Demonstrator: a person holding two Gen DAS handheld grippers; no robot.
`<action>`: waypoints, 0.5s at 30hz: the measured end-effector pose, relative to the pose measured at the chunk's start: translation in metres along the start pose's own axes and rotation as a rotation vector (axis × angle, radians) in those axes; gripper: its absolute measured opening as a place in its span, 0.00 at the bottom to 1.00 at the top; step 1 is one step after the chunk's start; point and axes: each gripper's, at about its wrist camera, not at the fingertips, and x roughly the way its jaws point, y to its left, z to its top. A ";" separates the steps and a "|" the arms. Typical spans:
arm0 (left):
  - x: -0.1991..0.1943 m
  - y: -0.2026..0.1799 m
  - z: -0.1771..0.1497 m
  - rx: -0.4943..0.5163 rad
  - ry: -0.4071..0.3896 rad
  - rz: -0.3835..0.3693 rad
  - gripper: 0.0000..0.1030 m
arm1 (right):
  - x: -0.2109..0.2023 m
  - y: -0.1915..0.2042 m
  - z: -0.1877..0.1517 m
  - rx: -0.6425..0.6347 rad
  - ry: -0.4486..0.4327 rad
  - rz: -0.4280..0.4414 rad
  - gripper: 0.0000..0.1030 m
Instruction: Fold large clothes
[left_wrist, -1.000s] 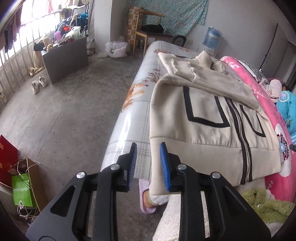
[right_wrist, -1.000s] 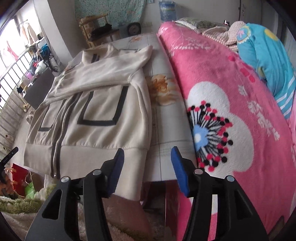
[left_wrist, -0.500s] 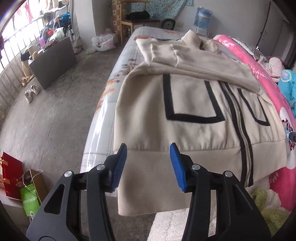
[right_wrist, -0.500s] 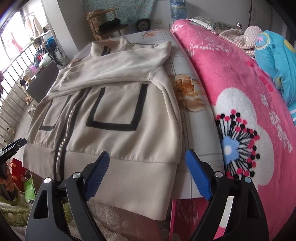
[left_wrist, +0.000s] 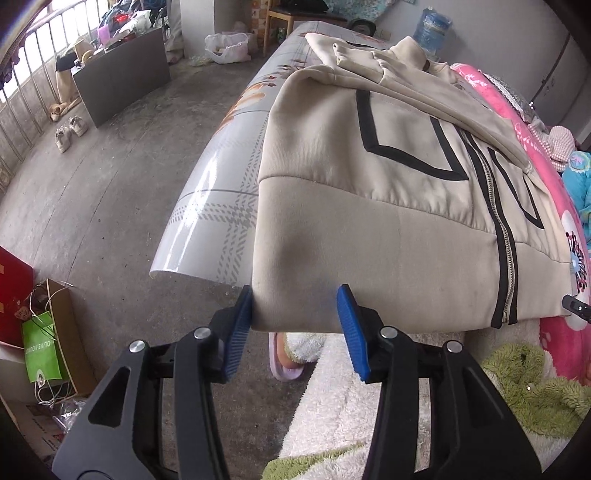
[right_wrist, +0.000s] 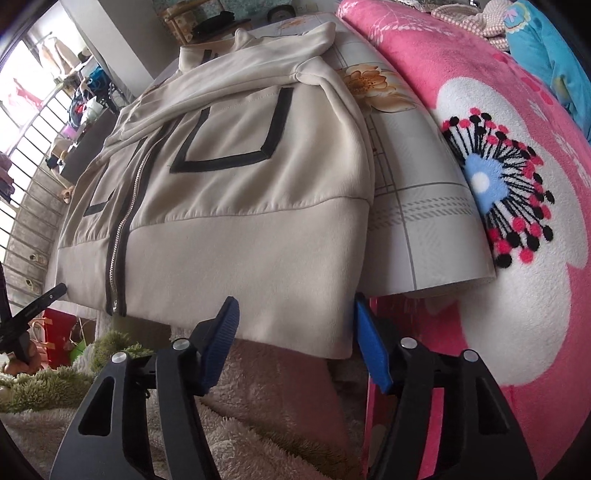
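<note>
A large cream zip jacket (left_wrist: 399, 206) with black trim lies flat on a glossy white table, sleeves folded across its chest, hem hanging over the near edge. It also shows in the right wrist view (right_wrist: 236, 206). My left gripper (left_wrist: 297, 325) is open, its blue pads either side of the hem's left corner. My right gripper (right_wrist: 295, 339) is open, its pads either side of the hem's right corner. Neither is closed on the cloth.
The white table (left_wrist: 207, 206) has a bare strip left of the jacket. A pink flowered blanket (right_wrist: 517, 177) lies to the right. Below the table edge are a fluffy white and green rug (left_wrist: 524, 391), a purple slipper (left_wrist: 284, 354) and a green bag (left_wrist: 40, 350).
Both grippers have moved forward to the jacket's hem and opened wider. The hem corners now sit between the pads; a second ago the grippers were further back and lower.
</note>
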 end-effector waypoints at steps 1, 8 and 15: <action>0.000 0.000 -0.001 -0.002 -0.005 0.004 0.35 | -0.001 0.000 -0.001 -0.003 -0.004 -0.006 0.43; -0.021 0.003 -0.002 0.015 -0.055 -0.045 0.05 | -0.014 -0.007 -0.007 0.008 -0.025 0.022 0.08; -0.067 -0.006 0.022 0.000 -0.182 -0.217 0.04 | -0.059 0.001 0.010 0.010 -0.146 0.123 0.07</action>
